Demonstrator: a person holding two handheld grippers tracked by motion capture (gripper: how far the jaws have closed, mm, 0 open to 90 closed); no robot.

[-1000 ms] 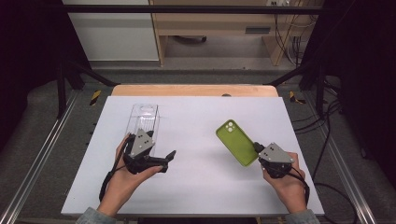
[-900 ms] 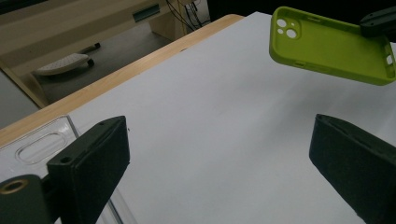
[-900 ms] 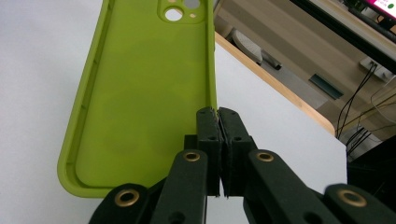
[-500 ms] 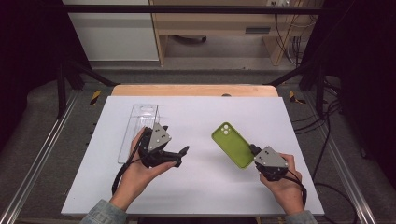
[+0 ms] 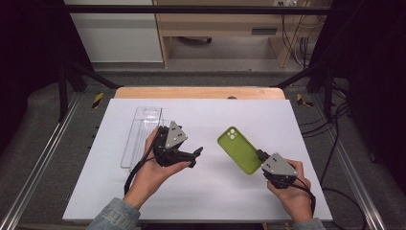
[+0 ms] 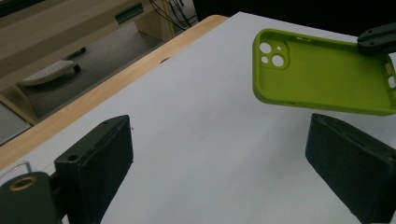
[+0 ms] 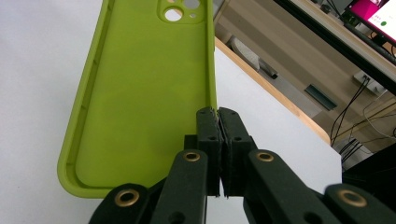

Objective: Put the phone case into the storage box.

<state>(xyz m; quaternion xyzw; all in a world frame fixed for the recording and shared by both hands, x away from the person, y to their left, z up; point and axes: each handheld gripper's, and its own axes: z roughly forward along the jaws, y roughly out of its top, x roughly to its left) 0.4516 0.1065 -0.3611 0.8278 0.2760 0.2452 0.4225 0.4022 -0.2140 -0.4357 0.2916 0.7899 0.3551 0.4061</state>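
A lime-green phone case (image 5: pixel 238 149) hangs tilted just above the white table top (image 5: pixel 287 120), open side up and camera holes at the far end. My right gripper (image 5: pixel 261 155) is shut on its near right side wall; in the right gripper view the jaws pinch that rim (image 7: pixel 218 125) and the case (image 7: pixel 140 93) stretches away. My left gripper (image 5: pixel 195 156) is open and holds nothing, a short way left of the case. Its view looks between its wide-apart jaws (image 6: pixel 219 158) at the case (image 6: pixel 322 74).
A clear plastic tray (image 5: pixel 141 132) lies on the table to the left of the left hand. A wooden strip (image 5: pixel 201 92) borders the far table edge. Metal rails run along both sides, and cables hang at the right (image 5: pixel 335 143).
The left gripper has moved right, away from the clear tray and toward the green case, still open. The right gripper with the case has barely shifted.
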